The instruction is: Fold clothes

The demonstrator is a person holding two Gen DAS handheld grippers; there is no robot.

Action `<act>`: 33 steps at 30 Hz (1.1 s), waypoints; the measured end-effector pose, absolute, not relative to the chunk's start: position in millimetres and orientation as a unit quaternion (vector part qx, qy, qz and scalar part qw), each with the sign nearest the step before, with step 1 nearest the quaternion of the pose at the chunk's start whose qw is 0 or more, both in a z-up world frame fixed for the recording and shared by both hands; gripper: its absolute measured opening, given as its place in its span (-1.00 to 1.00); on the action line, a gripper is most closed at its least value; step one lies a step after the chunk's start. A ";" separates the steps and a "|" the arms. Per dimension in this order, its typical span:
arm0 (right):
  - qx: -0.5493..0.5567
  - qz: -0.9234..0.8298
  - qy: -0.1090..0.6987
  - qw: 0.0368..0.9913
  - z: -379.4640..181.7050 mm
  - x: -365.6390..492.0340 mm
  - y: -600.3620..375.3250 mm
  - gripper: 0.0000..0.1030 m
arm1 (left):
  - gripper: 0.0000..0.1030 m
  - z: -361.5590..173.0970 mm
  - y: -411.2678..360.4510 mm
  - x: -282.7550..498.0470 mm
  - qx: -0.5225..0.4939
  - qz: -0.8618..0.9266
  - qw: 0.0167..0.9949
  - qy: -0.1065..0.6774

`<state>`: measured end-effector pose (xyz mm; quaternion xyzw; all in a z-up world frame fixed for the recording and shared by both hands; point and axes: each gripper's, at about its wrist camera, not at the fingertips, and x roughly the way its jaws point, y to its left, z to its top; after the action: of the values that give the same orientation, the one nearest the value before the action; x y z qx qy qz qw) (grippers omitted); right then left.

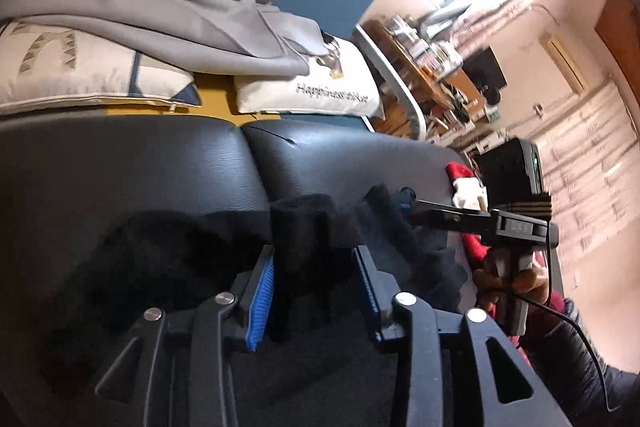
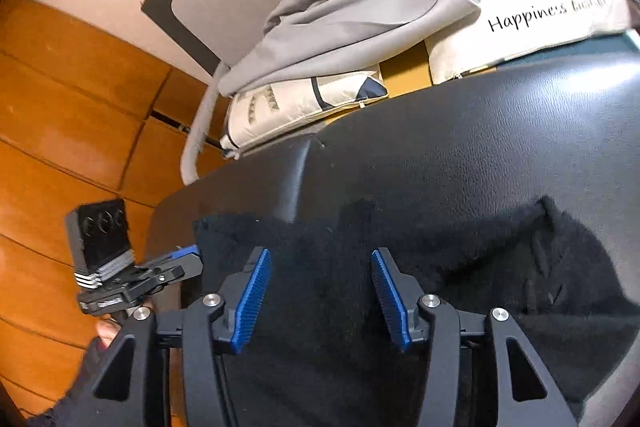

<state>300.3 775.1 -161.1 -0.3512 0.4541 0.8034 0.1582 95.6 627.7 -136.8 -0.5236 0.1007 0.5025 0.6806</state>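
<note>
While a black garment [image 2: 400, 267] lies spread on the near part of a black leather seat [image 2: 500, 131], both grippers hang over it, pointing down and forward. In the left wrist view, a raised ridge of the dark cloth stands between the left gripper's [image 1: 314, 259] blue pads [image 1: 262, 291]; the jaws stand partly apart and the pads do not appear to press on it, so the cloth seems let go, not gripped. In the right wrist view, the right gripper [image 2: 320, 267] also stands parted, flat cloth below it and nothing pinched. This likely means a fold has been laid down, with the fabric resting under its own weight. Farther back, a grey garment [image 1: 168, 15] is draped over two pale cushions [image 1: 308, 87], probably waiting or already set aside. To the far right of the seat sits a red and white item [image 1: 464, 179].
</note>
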 end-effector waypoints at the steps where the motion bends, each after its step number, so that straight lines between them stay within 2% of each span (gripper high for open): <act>1: -0.363 0.802 0.445 0.164 -161.1 297.3 773.8 -0.16 | -0.47 -135.8 627.4 97.2 -0.522 0.500 0.684 0.099; 2: -0.370 0.804 0.435 0.163 -160.6 294.5 771.9 -0.34 | -0.53 -134.6 627.0 98.8 -0.519 0.498 0.688 0.098; 3: -0.375 0.804 0.432 0.162 -161.1 293.1 770.6 -0.71 | -0.57 -133.4 626.7 100.5 -0.517 0.496 0.691 0.097; 4: -0.378 0.805 0.428 0.162 -161.1 292.1 769.2 -0.79 | -0.68 -131.6 626.1 102.5 -0.512 0.498 0.692 0.100; 5: -0.378 0.807 0.423 0.164 -159.7 292.4 767.5 -0.80 | -0.87 -129.9 624.6 103.1 -0.508 0.503 0.692 0.101; 6: -0.378 0.809 0.419 0.166 -158.3 292.7 765.8 -0.80 | -0.96 -128.3 622.8 103.2 -0.504 0.508 0.691 0.102; 14: -0.326 0.848 0.389 0.151 -122.0 315.0 733.0 -0.81 | -0.95 -96.2 588.4 108.3 -0.443 0.525 0.720 0.100; 18: -0.304 0.864 0.374 0.144 -117.1 337.2 700.6 -0.81 | -0.95 -89.2 559.6 125.9 -0.407 0.532 0.729 0.140; 26: -0.272 0.870 0.378 0.163 -132.7 383.2 658.8 -0.81 | -0.95 -112.8 510.6 143.6 -0.391 0.550 0.721 0.158; 28: -0.264 0.871 0.379 0.166 -134.0 391.9 652.2 -0.87 | -0.95 -118.4 503.2 147.6 -0.390 0.551 0.719 0.165; 33: -0.285 0.853 0.398 0.184 -158.7 403.8 643.0 -0.87 | -0.95 -136.0 494.0 150.8 -0.412 0.545 0.711 0.167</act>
<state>403.8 643.0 -158.7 -0.2847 0.3976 0.8526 0.1842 150.8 494.0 -136.0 -0.4120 0.1671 0.5451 0.7107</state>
